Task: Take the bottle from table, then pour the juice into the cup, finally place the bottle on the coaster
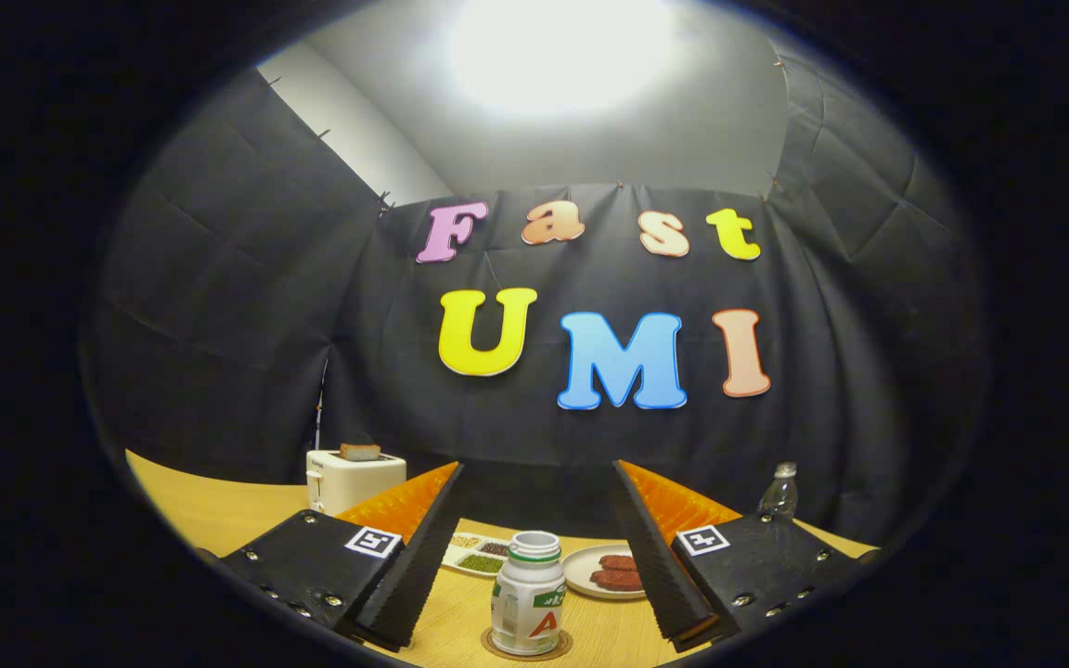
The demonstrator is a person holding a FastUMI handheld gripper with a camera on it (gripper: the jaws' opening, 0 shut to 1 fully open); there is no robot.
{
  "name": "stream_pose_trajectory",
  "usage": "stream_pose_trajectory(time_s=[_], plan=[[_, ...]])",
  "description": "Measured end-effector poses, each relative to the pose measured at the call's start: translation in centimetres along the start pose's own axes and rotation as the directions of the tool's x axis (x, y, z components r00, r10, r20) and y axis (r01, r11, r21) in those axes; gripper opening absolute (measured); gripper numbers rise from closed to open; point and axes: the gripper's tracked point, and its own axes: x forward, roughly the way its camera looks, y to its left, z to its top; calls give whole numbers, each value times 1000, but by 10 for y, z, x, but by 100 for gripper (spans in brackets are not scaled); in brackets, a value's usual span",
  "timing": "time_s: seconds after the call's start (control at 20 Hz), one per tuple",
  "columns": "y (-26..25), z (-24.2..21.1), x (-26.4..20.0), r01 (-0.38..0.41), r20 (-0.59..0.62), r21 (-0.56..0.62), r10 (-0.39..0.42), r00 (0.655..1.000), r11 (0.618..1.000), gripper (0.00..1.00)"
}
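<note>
Bottle (528, 594) between spread jaws

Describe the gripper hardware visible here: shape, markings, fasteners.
The gripper has two long, wedge-shaped fingers with ribbed, serrated inner faces. Each finger sits on a flat black plate dotted with silver screw heads. A square black-and-white fiducial tag is stuck on each plate near the finger base. No cables in view.
</note>
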Motion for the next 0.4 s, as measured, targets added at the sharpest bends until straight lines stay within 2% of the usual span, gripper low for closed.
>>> stream_pose_trajectory(time_s=[0.15,0.4], plan=[[-17,30,-16,14,51,20,-15,999,1000,92],[-82,23,-48,88,32,15,-88,996,996,92]])
